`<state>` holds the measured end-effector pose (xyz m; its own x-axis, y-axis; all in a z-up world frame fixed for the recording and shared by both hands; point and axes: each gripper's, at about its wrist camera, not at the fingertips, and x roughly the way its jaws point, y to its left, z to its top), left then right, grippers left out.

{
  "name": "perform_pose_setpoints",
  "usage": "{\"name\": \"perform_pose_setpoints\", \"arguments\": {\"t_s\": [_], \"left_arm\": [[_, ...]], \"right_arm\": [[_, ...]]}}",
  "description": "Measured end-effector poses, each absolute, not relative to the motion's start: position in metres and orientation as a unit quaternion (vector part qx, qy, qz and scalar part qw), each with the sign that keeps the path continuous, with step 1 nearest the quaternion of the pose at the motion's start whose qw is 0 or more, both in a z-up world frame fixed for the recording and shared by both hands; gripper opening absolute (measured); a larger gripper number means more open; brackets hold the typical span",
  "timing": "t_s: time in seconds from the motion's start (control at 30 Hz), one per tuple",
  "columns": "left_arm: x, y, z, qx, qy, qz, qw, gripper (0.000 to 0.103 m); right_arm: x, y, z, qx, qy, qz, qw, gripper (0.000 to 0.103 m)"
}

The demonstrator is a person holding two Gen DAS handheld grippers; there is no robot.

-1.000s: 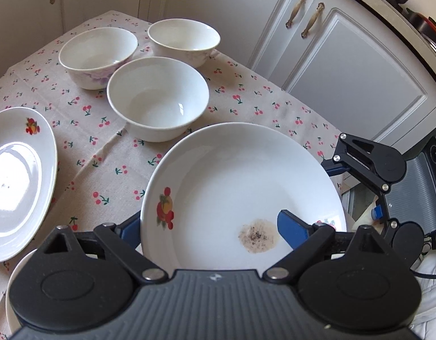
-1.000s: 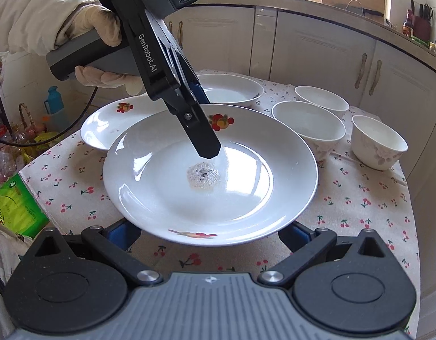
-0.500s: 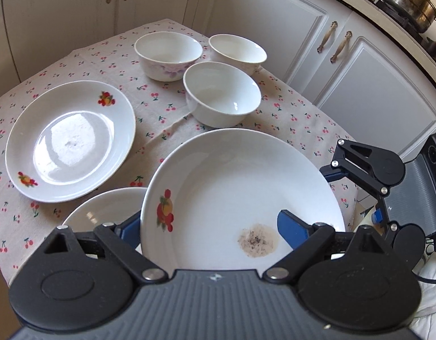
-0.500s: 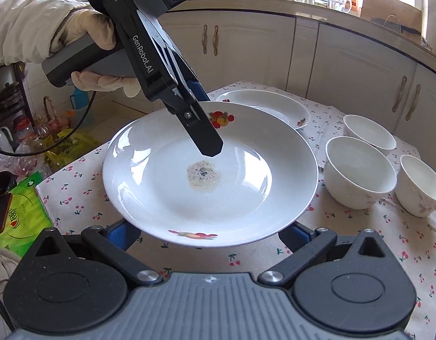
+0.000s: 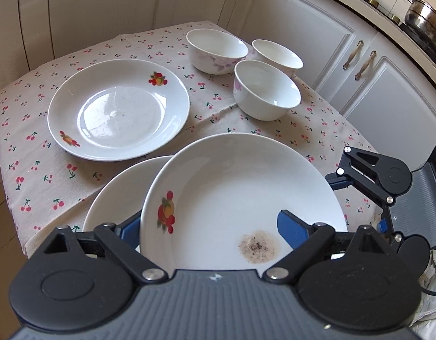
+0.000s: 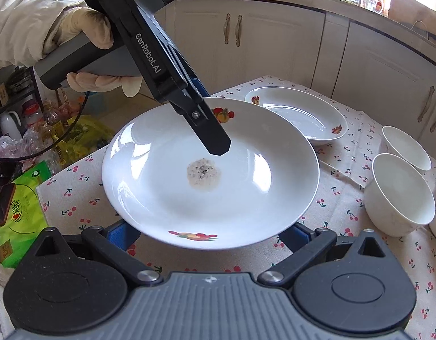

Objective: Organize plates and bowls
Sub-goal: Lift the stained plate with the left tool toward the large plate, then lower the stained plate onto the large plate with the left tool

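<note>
A white plate with fruit decals and a brown stain hangs above the cherry-print tablecloth. My left gripper is shut on its rim, the upper finger on the plate's face and the other hidden beneath. My right gripper stands open, both fingers under the opposite rim. Below the held plate lies a second plate. A third plate lies farther back. Three white bowls stand together at the far right.
White cabinets close in behind and beside the table. A gloved hand holds the left gripper's handle. A green bag and clutter lie on the floor past the table's edge. A steel pot sits on the stove.
Both grippers have carried the stained plate across the table together. It now hangs partly over a second plate by the table's edge, which came into the left wrist view.
</note>
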<state>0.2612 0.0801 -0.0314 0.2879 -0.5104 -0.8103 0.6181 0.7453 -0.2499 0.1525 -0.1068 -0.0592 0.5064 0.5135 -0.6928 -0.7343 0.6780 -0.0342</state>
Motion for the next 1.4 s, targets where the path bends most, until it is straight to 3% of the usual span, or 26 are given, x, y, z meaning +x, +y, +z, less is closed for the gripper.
{"name": "perform_pose_setpoints", "arguments": {"t_s": [1.4], "left_arm": [[0.284,0.089,-0.062,0.056,0.504,-0.334,0.794,0.094]], "right_arm": [[0.157,-0.079,-0.047,-0.169,0.366,0.353,0.844,0.103]]}}
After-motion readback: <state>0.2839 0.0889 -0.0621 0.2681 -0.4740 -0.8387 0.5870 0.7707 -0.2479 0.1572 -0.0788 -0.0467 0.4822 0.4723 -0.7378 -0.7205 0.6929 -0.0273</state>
